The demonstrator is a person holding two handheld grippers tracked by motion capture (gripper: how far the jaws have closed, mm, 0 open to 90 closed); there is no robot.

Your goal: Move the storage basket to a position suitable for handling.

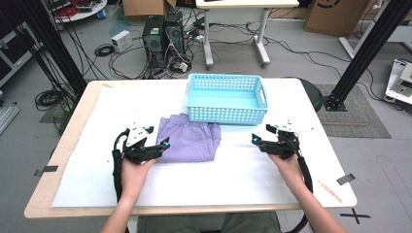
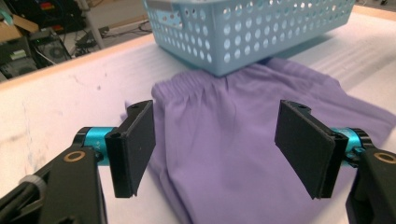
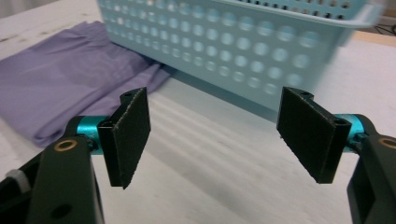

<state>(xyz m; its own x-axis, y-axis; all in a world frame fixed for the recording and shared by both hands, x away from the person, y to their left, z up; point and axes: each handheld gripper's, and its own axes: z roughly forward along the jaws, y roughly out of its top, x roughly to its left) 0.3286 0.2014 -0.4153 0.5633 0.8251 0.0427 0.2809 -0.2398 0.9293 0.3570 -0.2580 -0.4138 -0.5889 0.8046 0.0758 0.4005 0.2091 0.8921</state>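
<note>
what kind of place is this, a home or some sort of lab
Most likely a lab or workshop, not a home: desktop computer towers stand on the floor amid loose cables, cardboard boxes sit behind, and black metal frame posts flank the table.

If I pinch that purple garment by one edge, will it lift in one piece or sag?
The purple garment lies folded flat with soft creases, so it will probably droop and unfold if pinched at one edge. It looks light. One end lies against the blue basket, so pulling may nudge it.
</note>
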